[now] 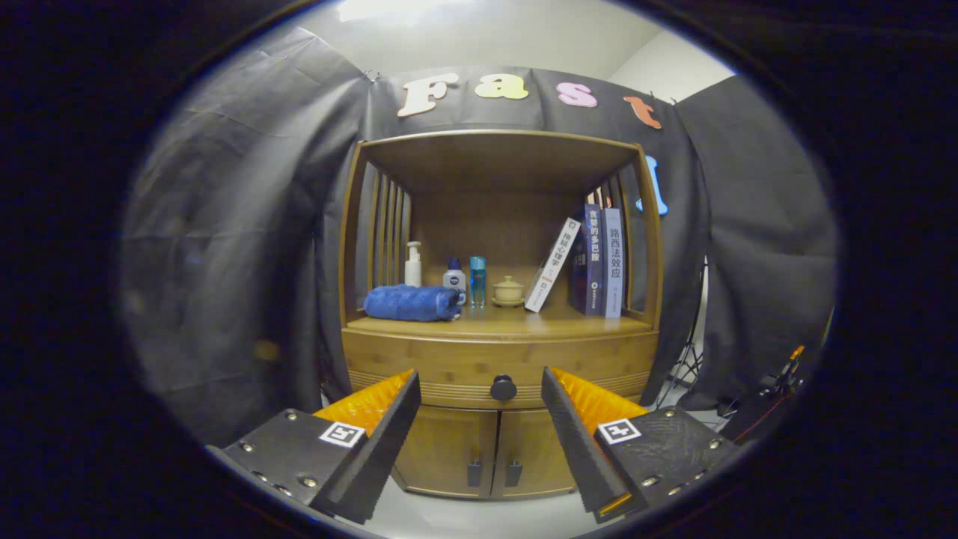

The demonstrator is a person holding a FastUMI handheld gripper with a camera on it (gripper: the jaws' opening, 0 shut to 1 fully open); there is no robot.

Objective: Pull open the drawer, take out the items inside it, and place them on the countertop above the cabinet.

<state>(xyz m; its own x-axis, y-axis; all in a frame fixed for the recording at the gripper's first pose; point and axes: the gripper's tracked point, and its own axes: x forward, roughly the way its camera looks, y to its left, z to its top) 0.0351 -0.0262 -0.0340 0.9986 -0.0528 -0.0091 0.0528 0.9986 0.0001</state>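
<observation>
A wooden cabinet (494,352) stands straight ahead. Its drawer (419,367) is closed, with a round dark knob (503,388) at the middle of its front. My gripper (480,385) is open and still some way from the cabinet, with the knob showing in the gap between the two fingertips, a little nearer the right one. Nothing is between the fingers. The countertop (516,322) above the drawer carries a folded blue towel (412,303), a white pump bottle (412,264), two small bottles (465,281), a small lidded cup (508,290) and several books (599,262).
Below the drawer are two cabinet doors (490,453) with small dark handles. Black cloth hangs on both sides of the cabinet. A tripod (692,367) and some gear (778,385) stand on the floor to the right.
</observation>
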